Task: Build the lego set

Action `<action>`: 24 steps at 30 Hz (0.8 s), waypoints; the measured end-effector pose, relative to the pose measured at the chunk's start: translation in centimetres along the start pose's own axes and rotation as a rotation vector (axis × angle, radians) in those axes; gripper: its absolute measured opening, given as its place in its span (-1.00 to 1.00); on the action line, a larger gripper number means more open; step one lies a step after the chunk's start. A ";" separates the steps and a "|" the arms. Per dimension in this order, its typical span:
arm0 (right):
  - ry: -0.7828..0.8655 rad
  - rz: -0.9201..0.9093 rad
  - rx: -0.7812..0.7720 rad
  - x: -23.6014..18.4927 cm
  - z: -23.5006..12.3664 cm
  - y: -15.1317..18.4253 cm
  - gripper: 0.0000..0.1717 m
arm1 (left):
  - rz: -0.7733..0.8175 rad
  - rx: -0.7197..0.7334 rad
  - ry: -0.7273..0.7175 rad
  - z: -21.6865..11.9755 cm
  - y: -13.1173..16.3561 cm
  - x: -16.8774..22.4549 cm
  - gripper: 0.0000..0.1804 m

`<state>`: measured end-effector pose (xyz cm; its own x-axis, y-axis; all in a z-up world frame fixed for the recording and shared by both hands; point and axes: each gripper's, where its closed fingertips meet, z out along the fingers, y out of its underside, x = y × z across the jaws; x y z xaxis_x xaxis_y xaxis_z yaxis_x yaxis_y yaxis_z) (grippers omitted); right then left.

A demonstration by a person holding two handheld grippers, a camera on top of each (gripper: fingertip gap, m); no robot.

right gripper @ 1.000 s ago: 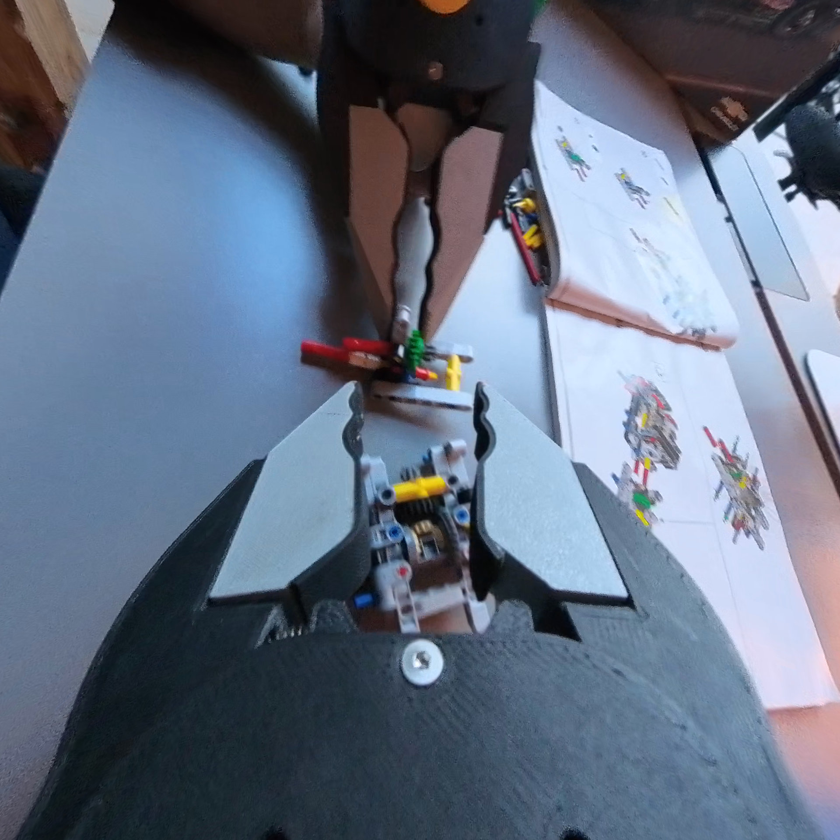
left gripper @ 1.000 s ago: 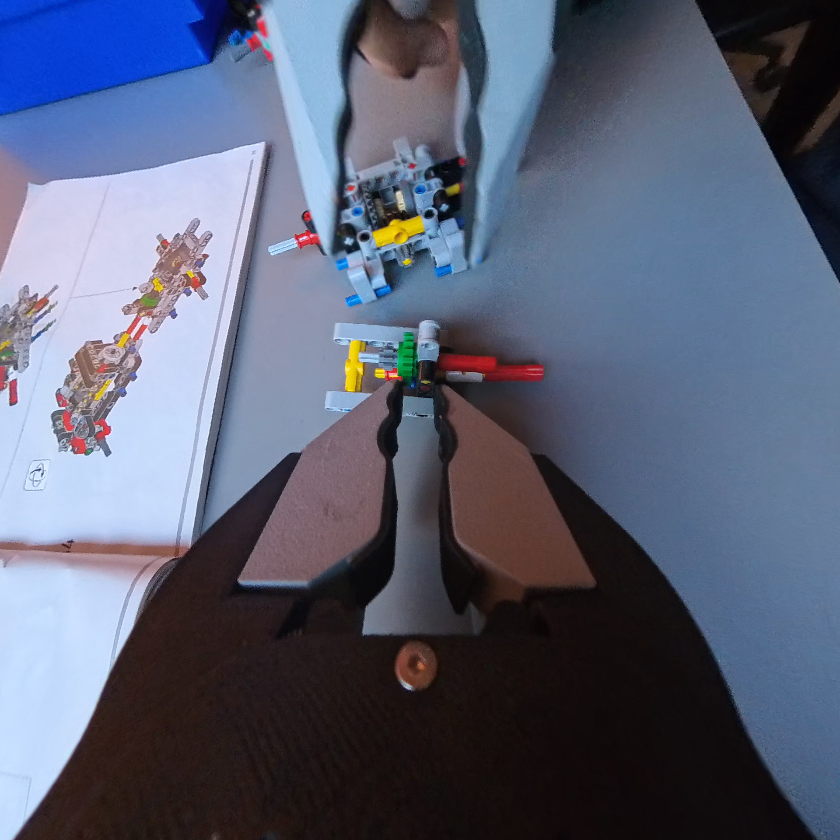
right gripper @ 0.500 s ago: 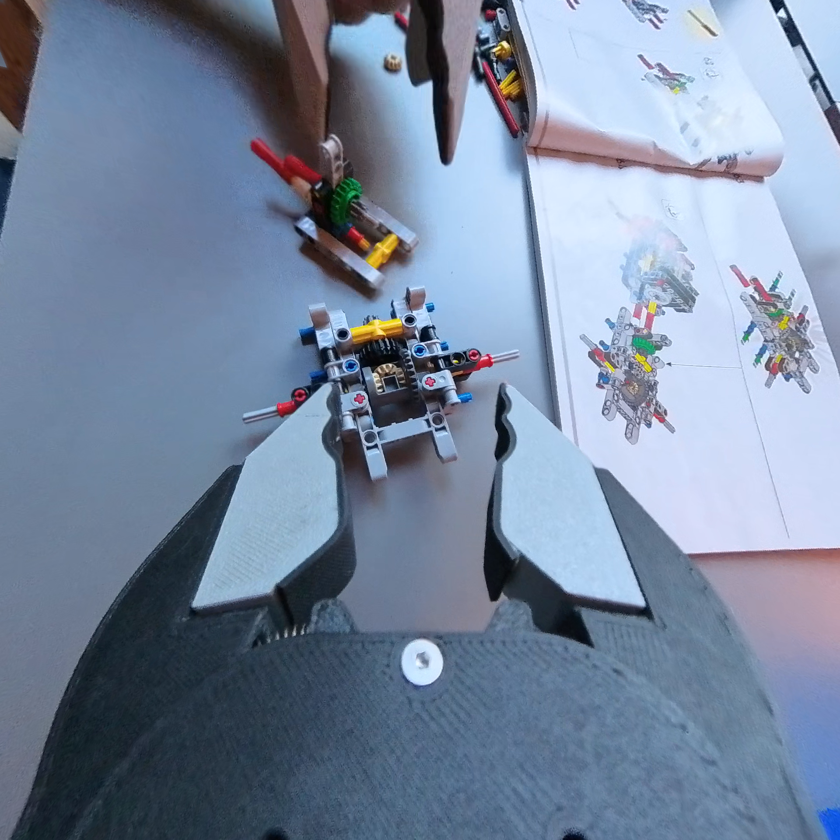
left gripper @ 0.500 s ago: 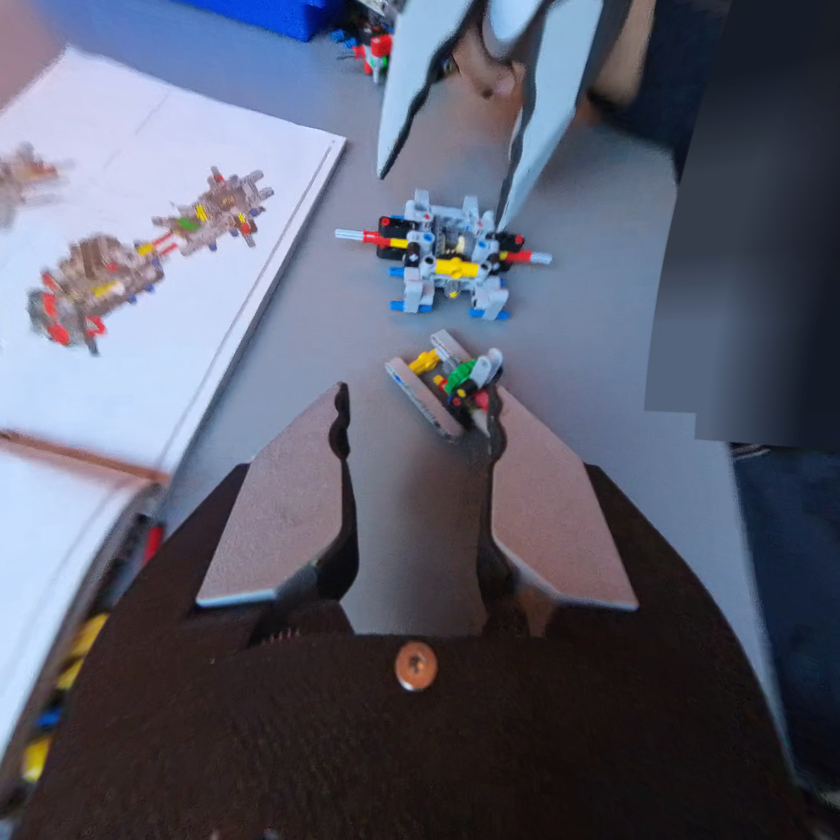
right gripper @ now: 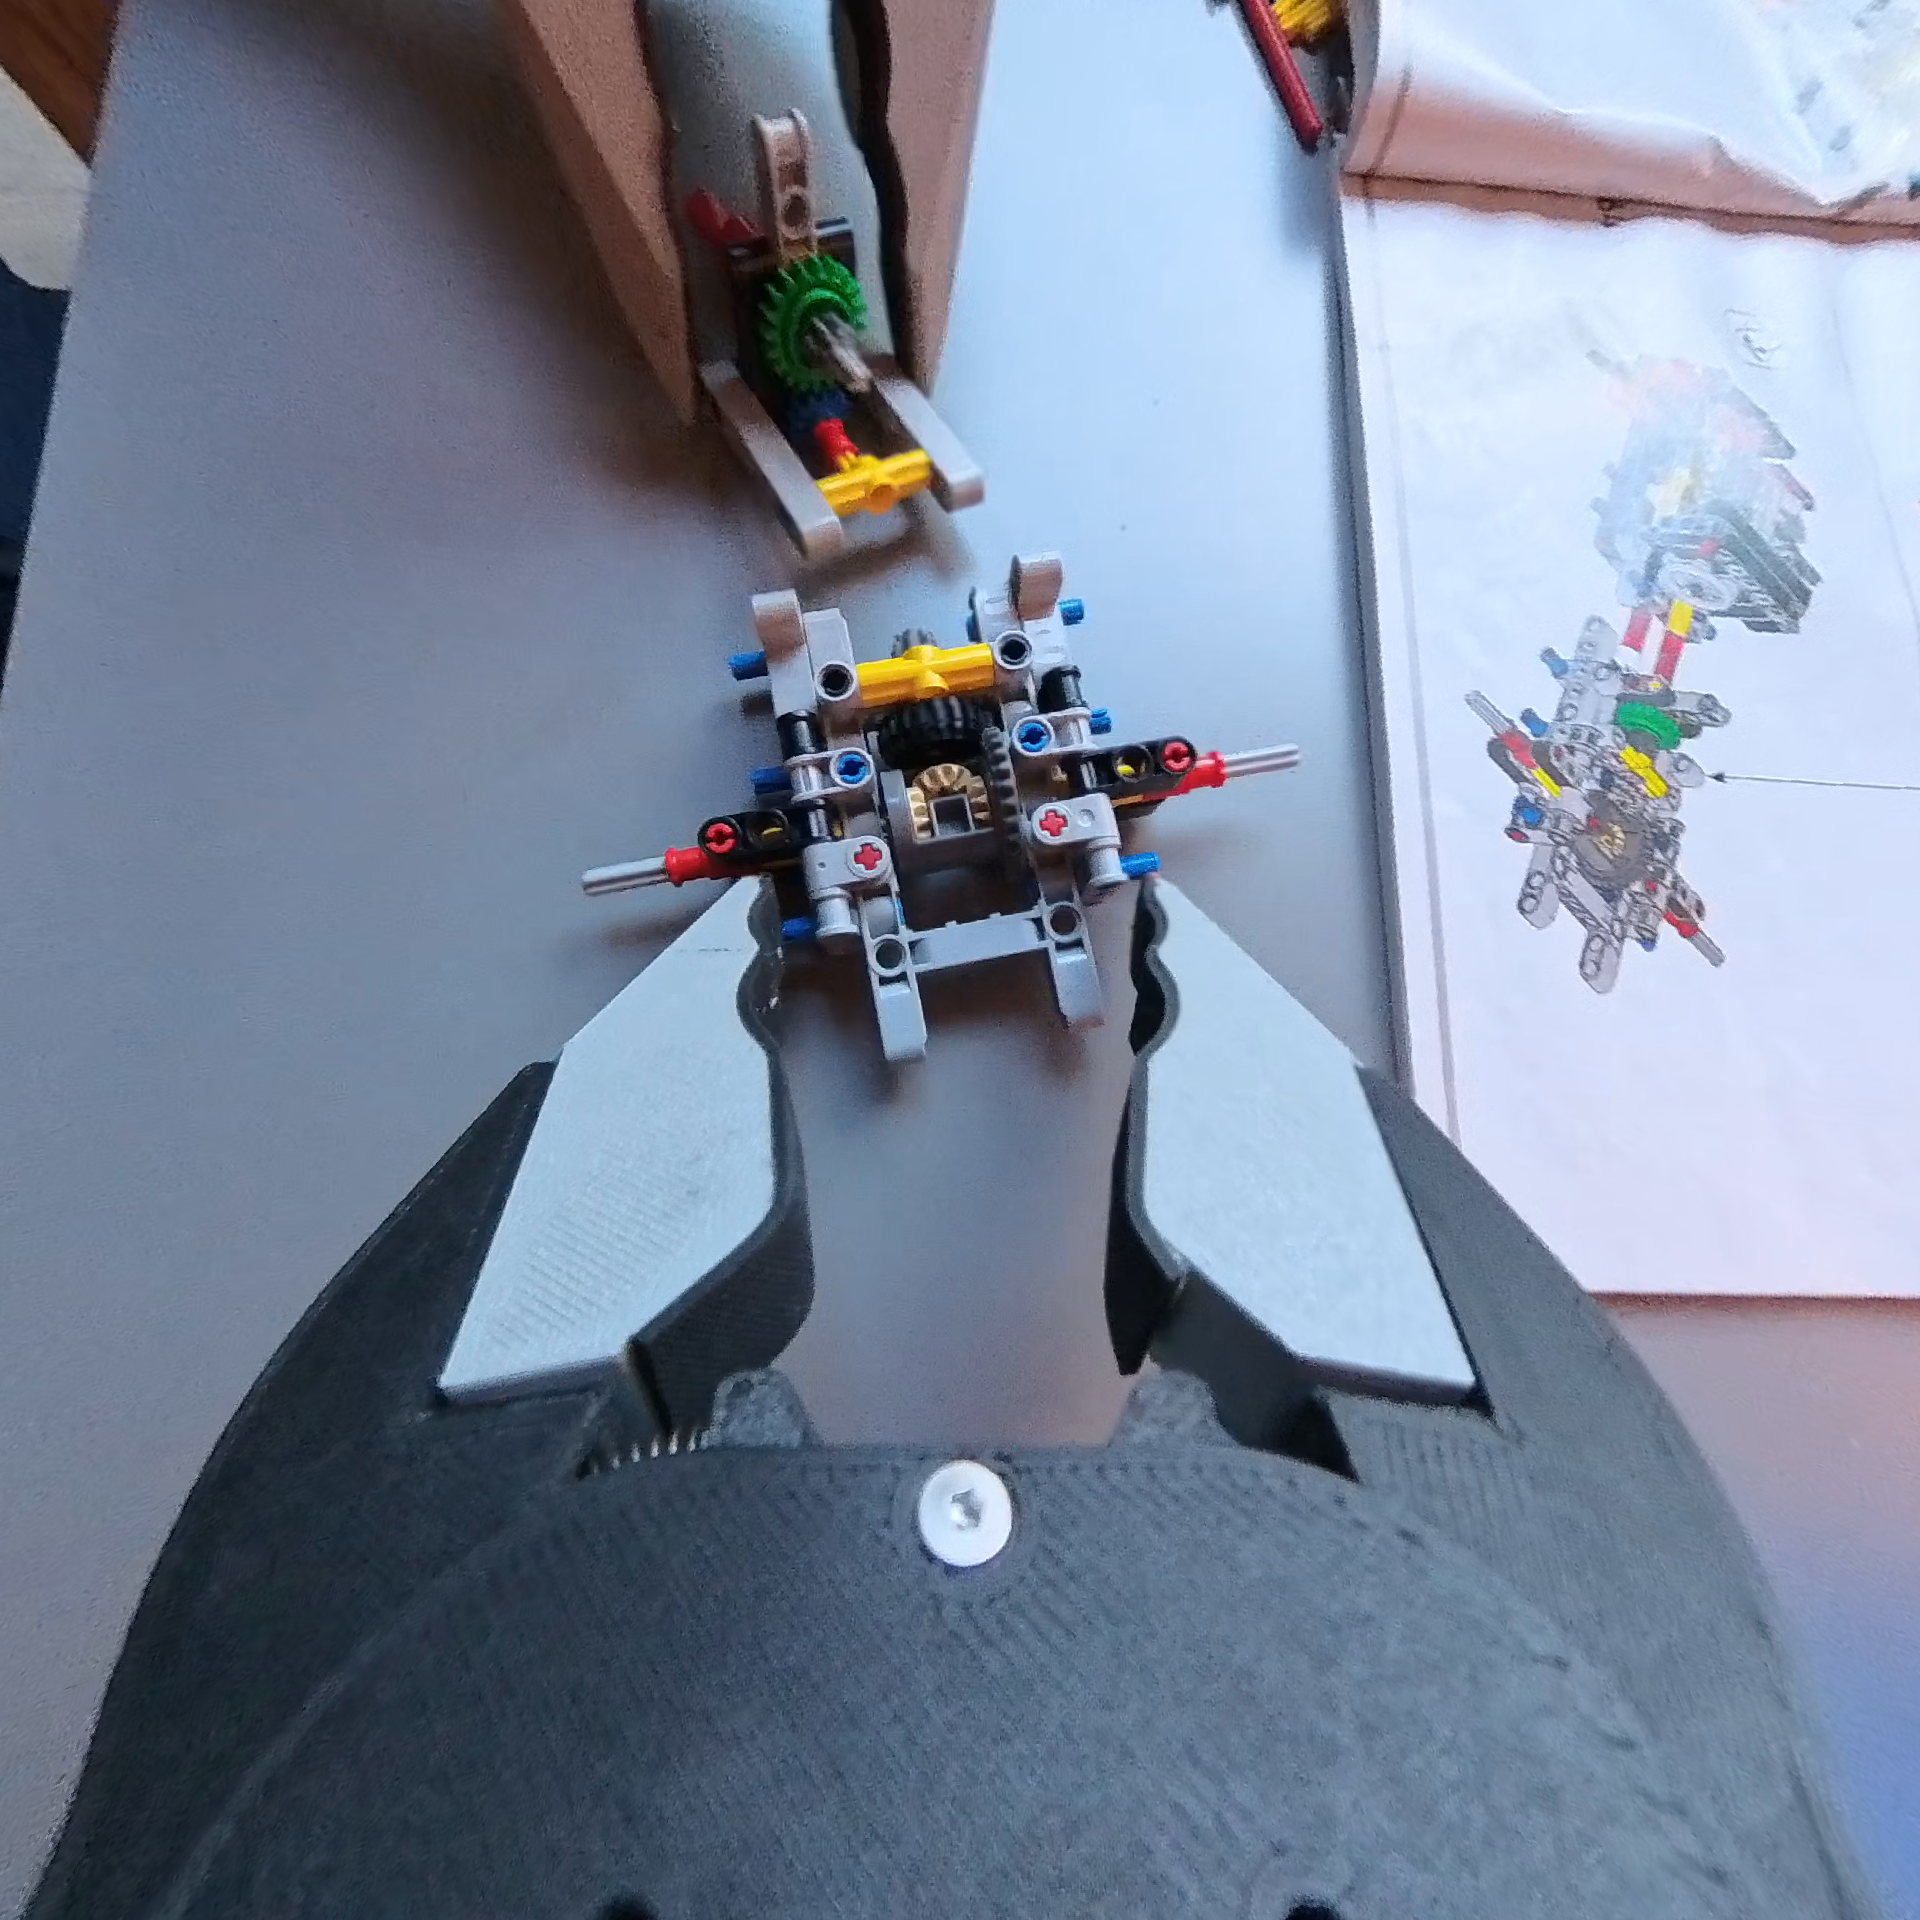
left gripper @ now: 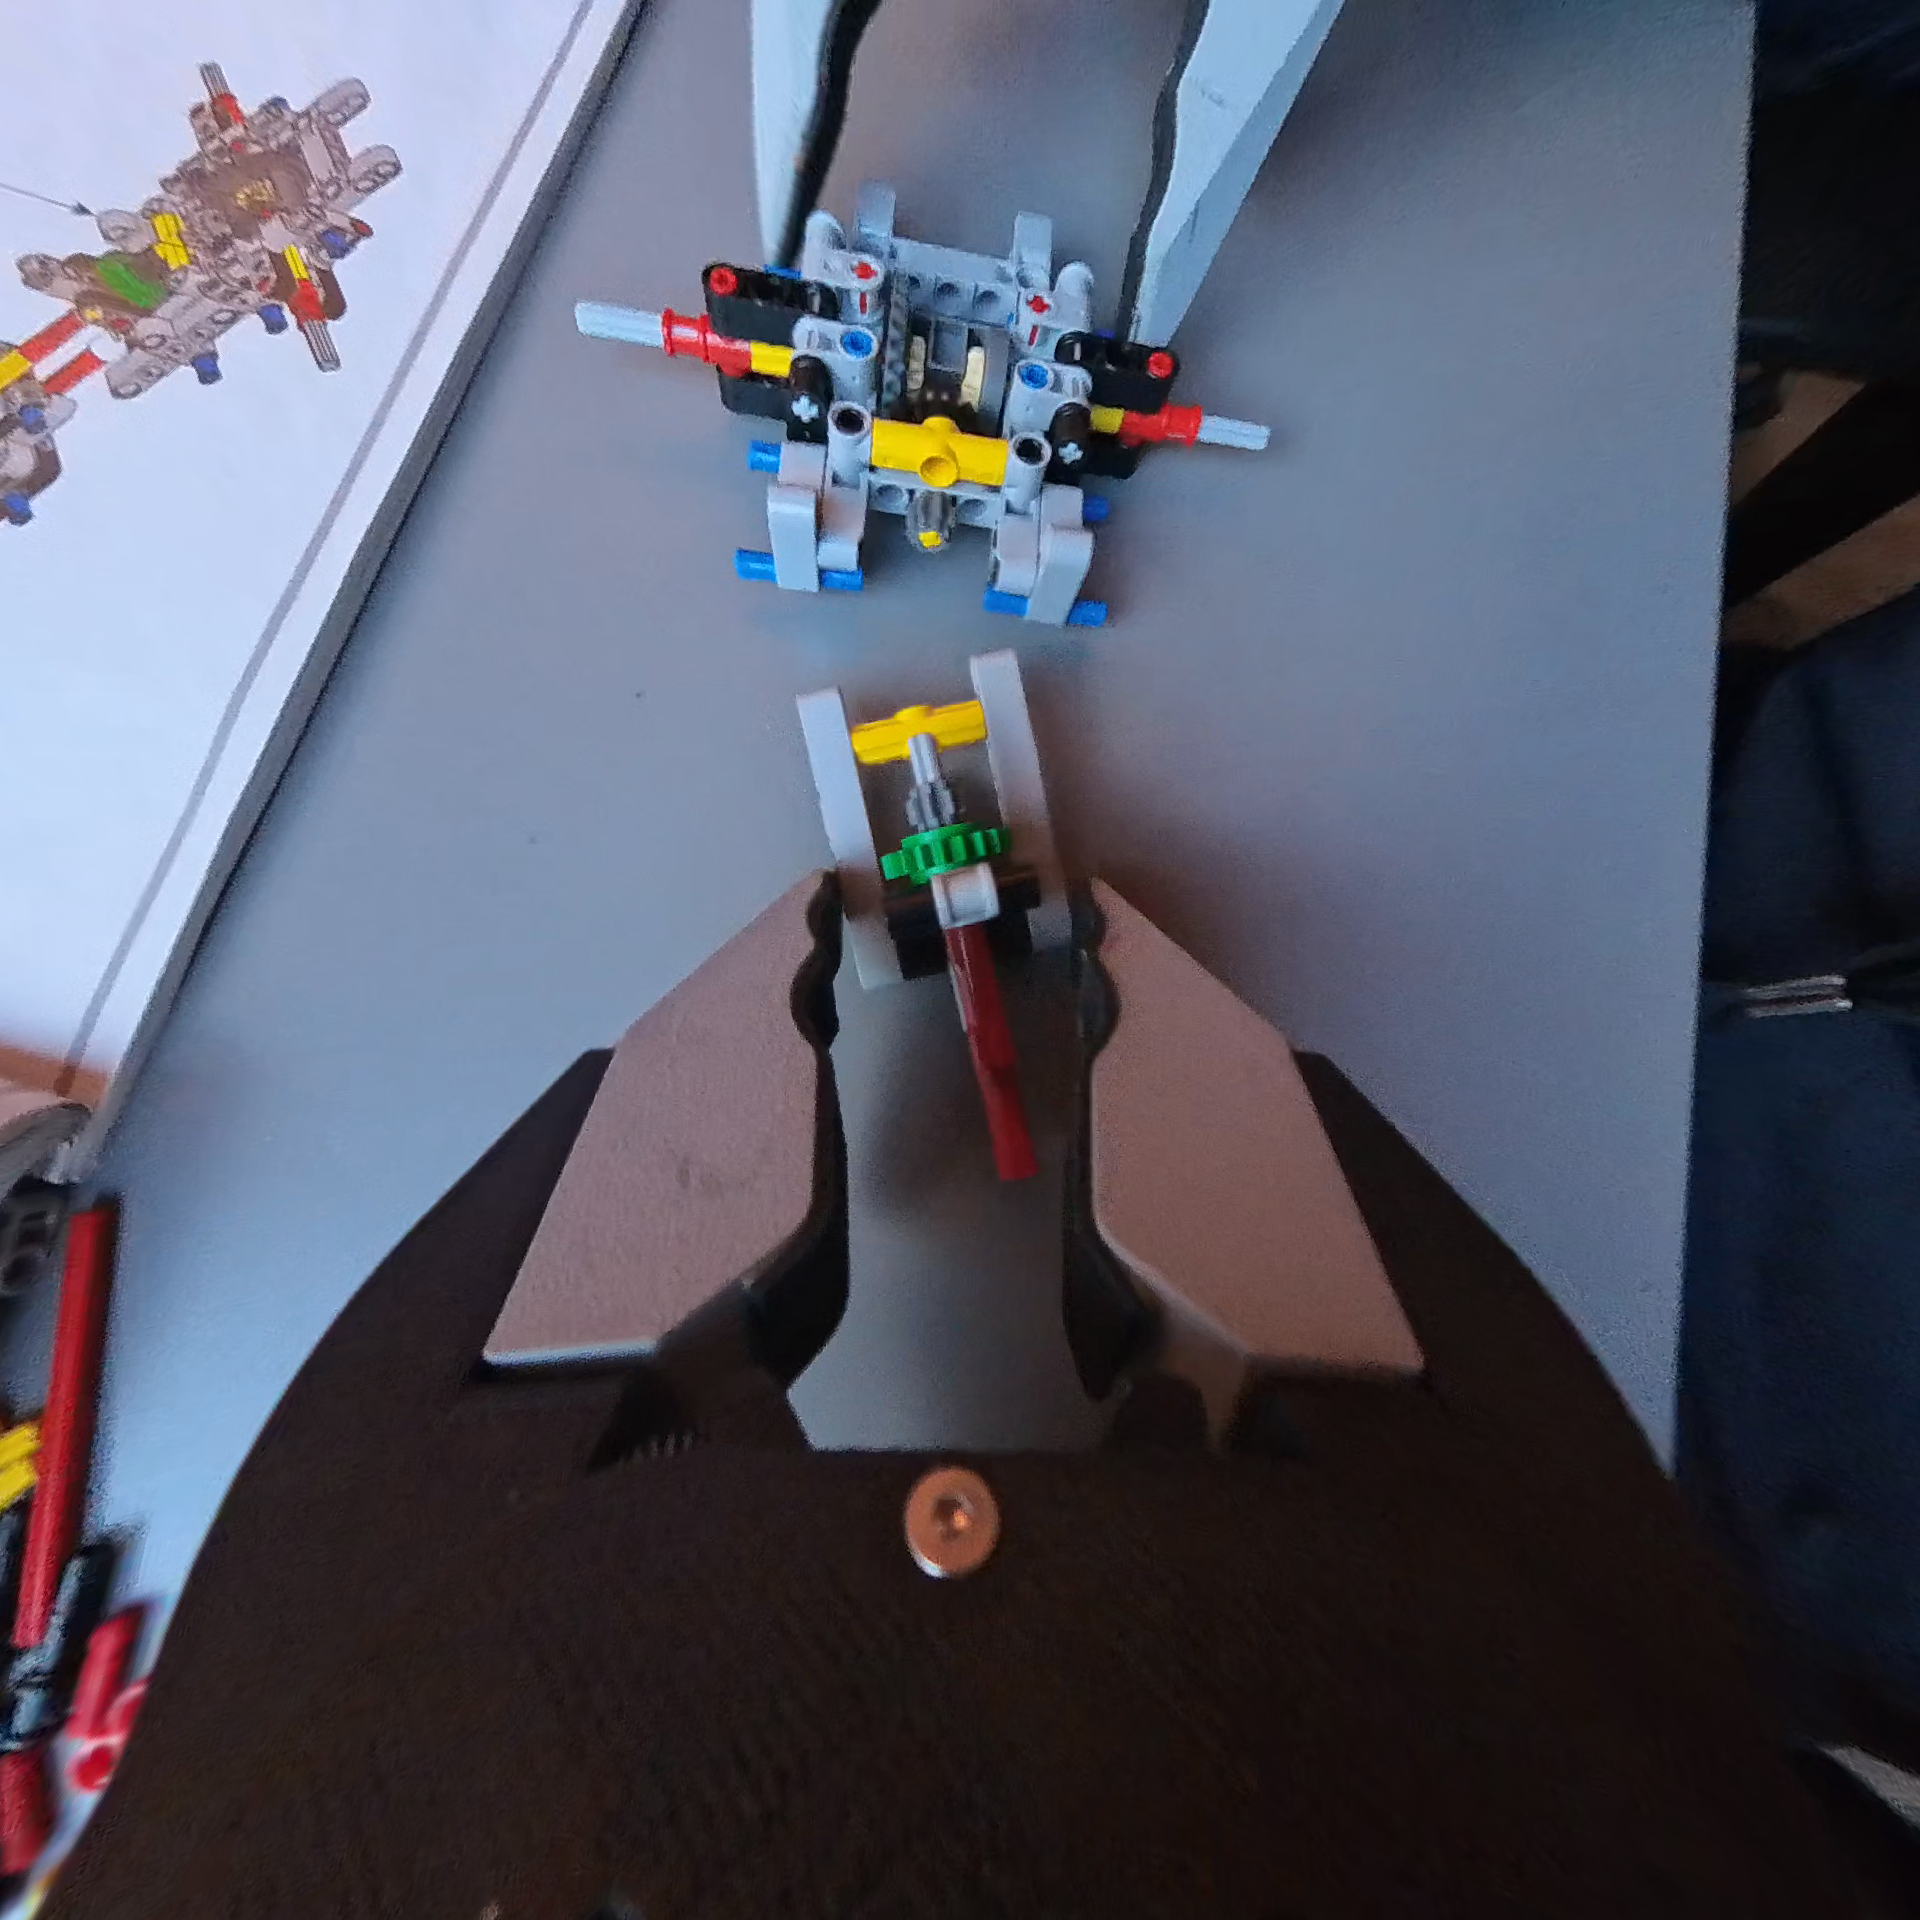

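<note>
Pinched between the brown pads of the left claw (left gripper: pixel 956 914): a small toy-brick assembly (left gripper: pixel 935 821) of two pale grey beams, with a green gear (left gripper: pixel 945 847), a yellow cross-connector (left gripper: pixel 914 727) at the far end and a dark red axle (left gripper: pixel 987 1039) running back between the fingers. Each pad set against the outer face of one beam at the near end, as seen from both wrist views; edges there somewhat blurred. Far ends of the beams resting on the grey surface (left gripper: pixel 520 831).

Just beyond, apart from the small one by a narrow strip of bare surface: a larger grey toy-brick assembly (right gripper: pixel 935 790) with black and tan gears in a square frame, a yellow connector across the far end, blue pins, and red-tipped grey axles sticking out to both sides. Lying flat on the surface.

Right claw (right gripper: pixel 951 904) spread wide, silver-grey fingers straddling the two near legs of the larger assembly; clear gap between the right pad and the frame, left tip just beside a blue pin, not pressing.

To one side, an open white instruction booklet (right gripper: pixel 1662 727) with coloured build drawings, lying on the surface beside both assemblies. By the booklet's edge, loose red, yellow and black brick pieces (left gripper: pixel 52 1455), blurred.
</note>
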<state>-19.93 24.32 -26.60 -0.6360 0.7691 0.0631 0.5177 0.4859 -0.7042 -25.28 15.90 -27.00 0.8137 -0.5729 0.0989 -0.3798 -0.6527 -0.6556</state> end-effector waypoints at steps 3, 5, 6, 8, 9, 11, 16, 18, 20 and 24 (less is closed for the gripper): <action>-0.011 -0.006 0.010 -0.2 0.2 -0.2 -0.27 | 0.054 -0.024 0.006 0.0 0.0 -0.4 -0.55; -0.015 -0.006 0.010 -0.2 0.3 -0.3 -0.28 | 0.094 -0.039 0.031 -0.1 0.1 -0.6 -0.55; -0.016 -0.007 0.010 -0.2 0.3 -0.3 -0.28 | 0.116 -0.048 0.039 -0.2 0.2 -0.8 -0.55; -0.015 -0.004 0.009 -0.2 0.4 -0.4 -0.28 | 0.152 -0.082 0.065 -0.4 0.4 -1.1 -0.55; -0.015 -0.001 0.010 -0.1 0.4 -0.4 -0.30 | 0.169 -0.097 0.079 -0.5 0.4 -1.2 -0.55; -0.010 0.002 0.009 0.0 0.5 -0.5 -0.34 | 0.207 -0.132 0.109 -0.7 0.3 -1.0 -0.55; -0.006 0.002 0.010 0.0 0.6 -0.7 -0.35 | 0.266 -0.180 0.132 -0.1 -0.1 -0.6 -0.55; -0.001 0.000 0.005 0.0 0.7 -0.7 -0.35 | 0.263 -0.166 0.147 0.3 -0.5 -0.4 -0.55; 0.005 -0.006 0.003 0.1 0.7 -0.7 -0.35 | 0.260 -0.155 0.152 0.4 -0.6 -0.4 -0.56; 0.008 -0.010 0.004 0.1 0.7 -0.7 -0.35 | 0.249 -0.112 0.153 0.4 -0.7 -0.5 -0.56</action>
<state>-20.76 23.75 -26.54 -0.6370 0.7672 0.0758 0.5089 0.4923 -0.7061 -25.24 16.87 -26.92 0.6170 -0.7844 0.0632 -0.6120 -0.5288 -0.5881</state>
